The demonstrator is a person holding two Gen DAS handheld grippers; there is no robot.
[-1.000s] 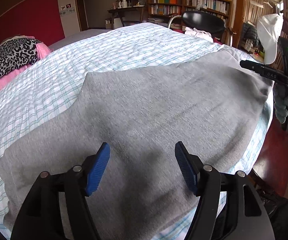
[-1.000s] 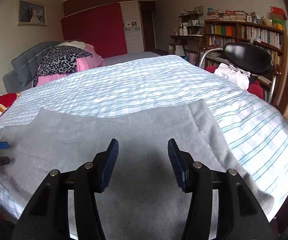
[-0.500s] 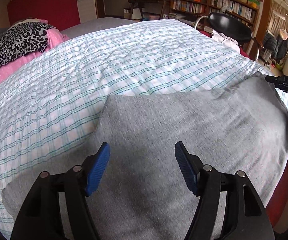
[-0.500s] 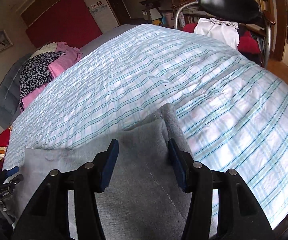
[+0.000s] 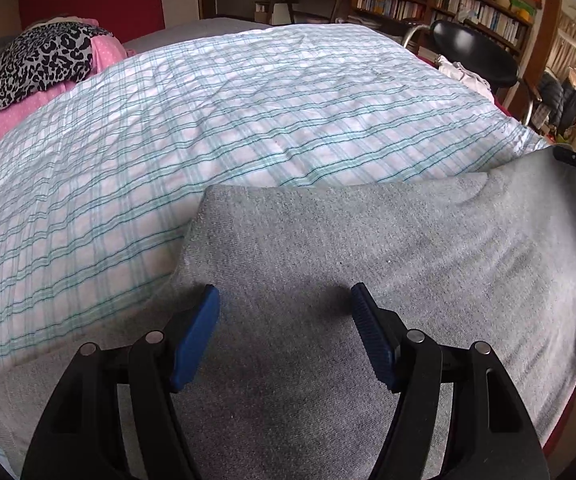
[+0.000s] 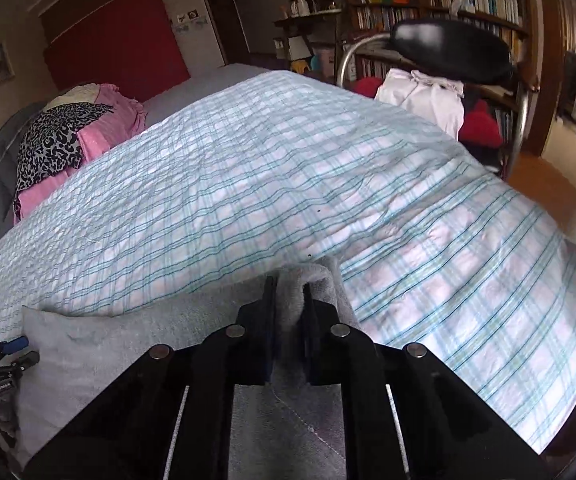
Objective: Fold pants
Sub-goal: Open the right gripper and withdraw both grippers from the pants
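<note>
Grey pants flat on plaid bedspread — bookshelves behind

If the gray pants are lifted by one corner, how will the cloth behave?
Probably floppy: the gray pants bunch into a fold inside the shut right gripper. They likely drag on the checked bedcover rather than slide, since the knit looks soft.

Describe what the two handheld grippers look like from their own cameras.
Left gripper: black plastic linkage arms with round silver pivot pins, and blue ribbed pads on the fingers. Right gripper: the same black arms and silver pins; its pads are barely visible. No cables or sleeves show.
</note>
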